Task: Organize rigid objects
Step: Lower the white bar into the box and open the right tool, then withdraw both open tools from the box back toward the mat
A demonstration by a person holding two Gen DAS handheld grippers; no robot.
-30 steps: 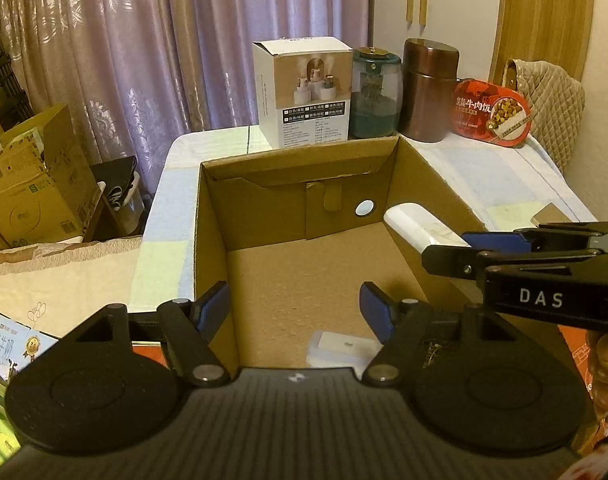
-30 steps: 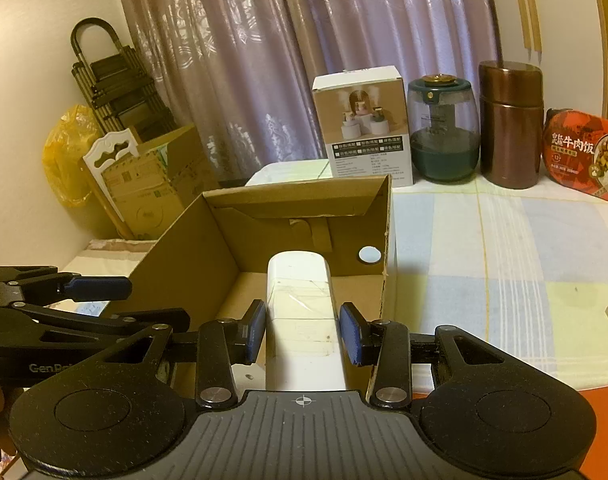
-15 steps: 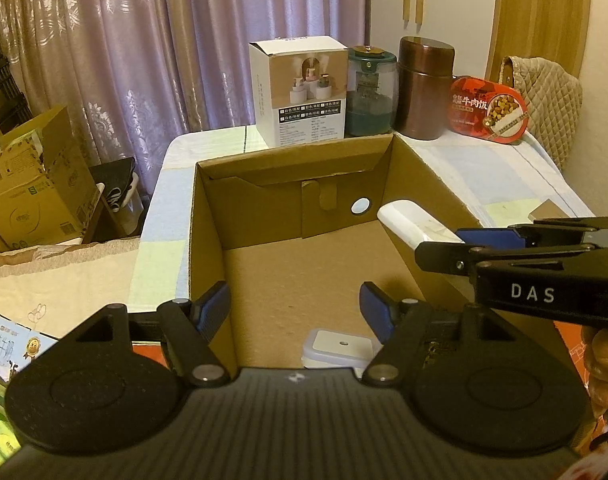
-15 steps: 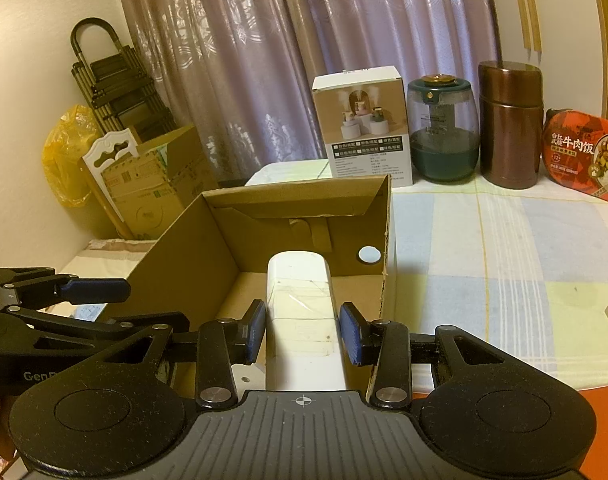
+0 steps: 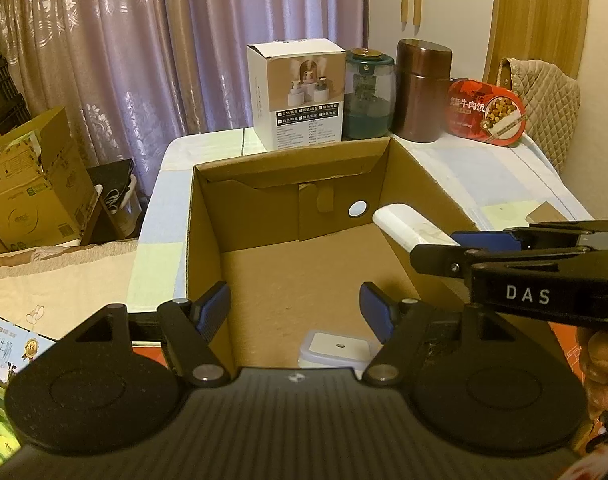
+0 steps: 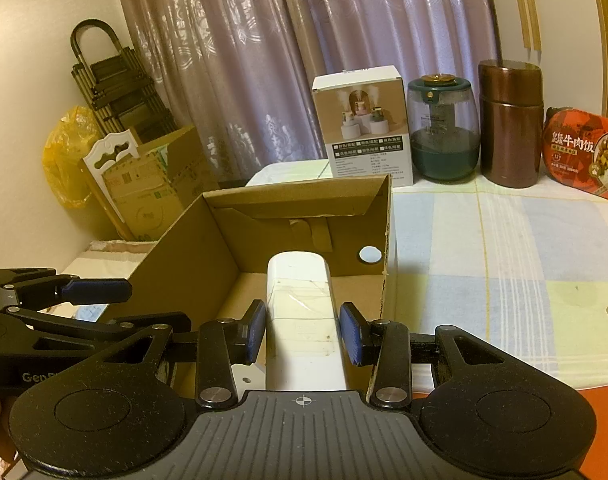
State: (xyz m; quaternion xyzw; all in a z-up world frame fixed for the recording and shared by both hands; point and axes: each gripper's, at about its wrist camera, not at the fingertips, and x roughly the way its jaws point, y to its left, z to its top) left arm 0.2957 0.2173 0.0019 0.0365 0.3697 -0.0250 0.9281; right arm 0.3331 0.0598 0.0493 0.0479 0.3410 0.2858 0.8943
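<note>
An open cardboard box stands on the table, also in the right wrist view. My right gripper is shut on a long white rectangular object and holds it over the box's right side; the object also shows in the left wrist view. My left gripper is open and empty above the box's near edge. A small white lidded container lies on the box floor near the front.
At the table's back stand a white product box, a green-based glass jar, a brown canister and a red food package. Cardboard boxes sit on the floor at left. A checked cloth covers the table.
The left gripper has drawn back and up slightly, so more of the white container shows. The right gripper and its white object have hardly moved.
</note>
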